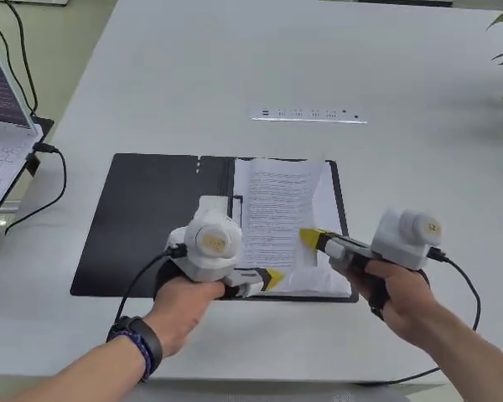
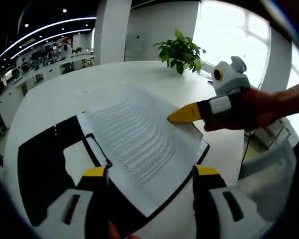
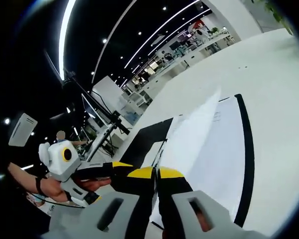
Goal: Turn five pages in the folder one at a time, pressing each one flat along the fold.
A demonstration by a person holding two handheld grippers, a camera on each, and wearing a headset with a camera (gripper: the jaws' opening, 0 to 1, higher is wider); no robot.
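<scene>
Right gripper (image 1: pixel 308 238), centre-right in the head view, pinches the top page (image 1: pixel 277 209) (lifted, curling); left gripper (image 1: pixel 272 278) gapes at the lower edge of the folder (image 1: pixel 151 218), mid-frame.

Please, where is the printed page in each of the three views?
Head view: the printed page lies right of centre.
Left gripper view: the page spans the centre.
Right gripper view: the page sits right of centre.
Shared landmark: the black folder beneath it.
</scene>
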